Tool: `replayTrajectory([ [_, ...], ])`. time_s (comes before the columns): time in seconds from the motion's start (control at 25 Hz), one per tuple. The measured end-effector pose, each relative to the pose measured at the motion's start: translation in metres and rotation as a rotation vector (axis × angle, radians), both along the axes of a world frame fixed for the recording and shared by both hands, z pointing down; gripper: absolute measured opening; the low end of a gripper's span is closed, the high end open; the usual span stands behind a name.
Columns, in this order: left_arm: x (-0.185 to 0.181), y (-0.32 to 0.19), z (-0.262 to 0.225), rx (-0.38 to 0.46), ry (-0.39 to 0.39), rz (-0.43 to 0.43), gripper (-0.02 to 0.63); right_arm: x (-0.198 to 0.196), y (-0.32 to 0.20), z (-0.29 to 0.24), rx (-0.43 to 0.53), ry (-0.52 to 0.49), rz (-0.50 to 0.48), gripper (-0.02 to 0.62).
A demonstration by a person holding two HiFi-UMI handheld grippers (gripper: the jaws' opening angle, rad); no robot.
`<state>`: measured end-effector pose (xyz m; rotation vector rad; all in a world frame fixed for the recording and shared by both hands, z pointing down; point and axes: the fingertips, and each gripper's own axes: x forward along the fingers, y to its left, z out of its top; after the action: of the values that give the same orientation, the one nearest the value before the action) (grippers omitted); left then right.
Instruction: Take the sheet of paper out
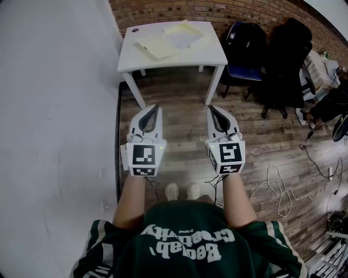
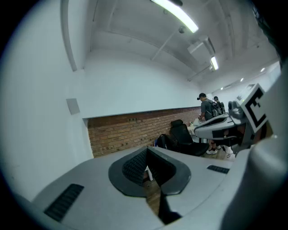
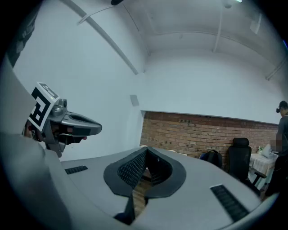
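One white table (image 1: 211, 54) carries two paper sheets (image 1: 156, 49). Before it, two grippers, left gripper (image 1: 157, 107) and right gripper (image 1: 210, 107), hold their jaws together, empty. Wooden floor (image 1: 182, 138) lies beneath it and a brick wall (image 1: 163, 10) stands behind.

White table (image 1: 209, 52), pale yellow paper (image 1: 157, 48), red brick wall (image 1: 217, 11).

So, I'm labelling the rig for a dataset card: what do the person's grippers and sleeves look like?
Both the left gripper and right gripper are light grey with dark-lined, pointed tongs, each carrying a cube of black-and-white square markers. The sleeves are dark green with white stripes.
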<state>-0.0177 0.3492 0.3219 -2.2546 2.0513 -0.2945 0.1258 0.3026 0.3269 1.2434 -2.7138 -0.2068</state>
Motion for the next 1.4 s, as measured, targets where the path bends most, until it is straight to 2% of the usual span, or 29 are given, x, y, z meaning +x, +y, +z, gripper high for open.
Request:
replayTrajectory([
  [0.92,-0.013,0.004,-0.006,0.021,-0.004,0.014,0.000,-0.015,0.008,-0.008,0.039,0.012,-0.008,-0.006],
  [1.4,-0.045,0.016,-0.004,0.022,-0.008,0.036,0.000,-0.045,0.024,-0.003,0.037,0.008,0.014,-0.006],
])
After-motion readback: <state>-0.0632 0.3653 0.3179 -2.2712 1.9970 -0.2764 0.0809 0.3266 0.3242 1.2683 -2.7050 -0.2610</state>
